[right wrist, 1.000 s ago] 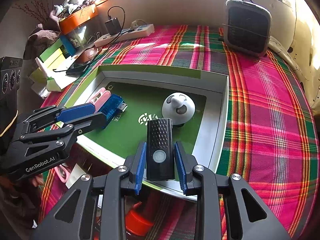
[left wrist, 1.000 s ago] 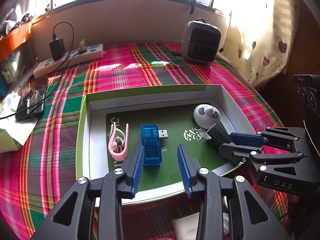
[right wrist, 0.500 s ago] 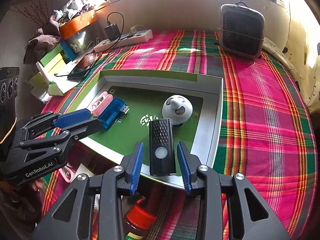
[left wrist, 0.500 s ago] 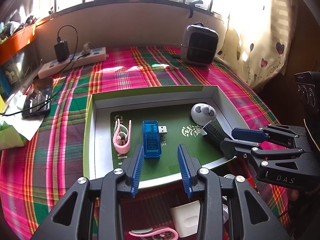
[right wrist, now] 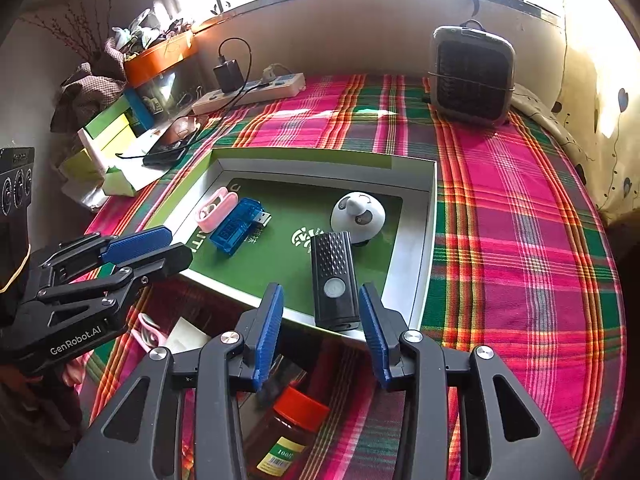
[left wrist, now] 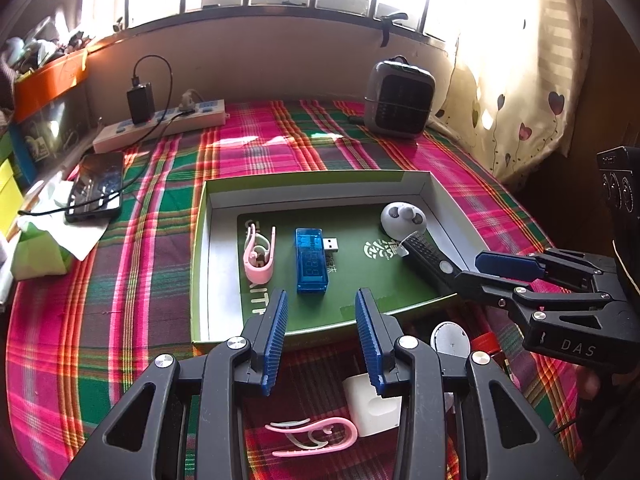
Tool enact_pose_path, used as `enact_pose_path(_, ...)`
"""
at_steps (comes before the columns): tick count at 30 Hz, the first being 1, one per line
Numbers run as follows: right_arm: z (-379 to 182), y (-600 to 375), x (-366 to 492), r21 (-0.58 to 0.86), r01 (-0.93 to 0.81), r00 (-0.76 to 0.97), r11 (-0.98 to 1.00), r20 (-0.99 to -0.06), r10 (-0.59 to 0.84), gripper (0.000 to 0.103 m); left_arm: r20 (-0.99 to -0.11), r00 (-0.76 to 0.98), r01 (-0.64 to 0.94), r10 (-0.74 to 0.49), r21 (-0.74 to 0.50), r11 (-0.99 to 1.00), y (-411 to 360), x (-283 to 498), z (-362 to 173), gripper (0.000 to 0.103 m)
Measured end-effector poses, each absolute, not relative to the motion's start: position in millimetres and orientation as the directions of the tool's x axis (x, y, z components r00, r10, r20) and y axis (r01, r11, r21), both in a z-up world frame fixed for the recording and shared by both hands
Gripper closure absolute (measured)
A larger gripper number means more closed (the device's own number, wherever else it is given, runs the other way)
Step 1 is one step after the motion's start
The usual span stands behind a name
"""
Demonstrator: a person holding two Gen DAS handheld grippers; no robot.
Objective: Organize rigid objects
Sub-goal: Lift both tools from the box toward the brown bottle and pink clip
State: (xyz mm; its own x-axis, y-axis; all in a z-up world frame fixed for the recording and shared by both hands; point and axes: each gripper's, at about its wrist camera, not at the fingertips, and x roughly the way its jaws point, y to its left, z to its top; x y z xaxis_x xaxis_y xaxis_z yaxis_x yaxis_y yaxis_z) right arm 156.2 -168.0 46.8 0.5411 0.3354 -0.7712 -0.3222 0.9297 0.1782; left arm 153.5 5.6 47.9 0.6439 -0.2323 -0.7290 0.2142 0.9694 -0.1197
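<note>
Grippers above the sorting tray
Right gripper (right wrist: 320,320), jaws just opening, stands released around black remote (right wrist: 334,280) in tray (right wrist: 426,248); left gripper (left wrist: 320,320) gapes empty

I see a green-lined tray (right wrist: 416,280) on a pink, green and red plaid cloth (right wrist: 520,240). It holds a blue USB tester (left wrist: 310,260), pink clip (left wrist: 259,256), black remote (right wrist: 334,280) and white-grey dome (right wrist: 358,214).
</note>
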Motion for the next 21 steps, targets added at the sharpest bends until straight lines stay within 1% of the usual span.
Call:
enact_pose_path(11, 55.9, -175.0, 128.6, 0.155, -0.265, 0.615, 0.952, -0.733, 0.29, 0.061, -0.712, 0.677, 0.154, -0.187, -0.111, 0.982, 22.8, 130.8, 50.5, 0.069)
enact_pose_path(15, 57.5, -179.9, 117.9, 0.161, -0.241, 0.634, 0.957, -0.721, 0.28, 0.059, -0.716, 0.675, 0.14, -0.179, -0.115, 0.984, 29.9, 122.7, 46.8, 0.069)
enact_pose_path(21, 54.9, -184.9, 104.3, 0.151, -0.196, 0.647, 0.969, -0.722, 0.244, 0.057, -0.712, 0.673, 0.121, -0.201, -0.162, 0.979, 46.2, 108.3, 41.5, 0.069)
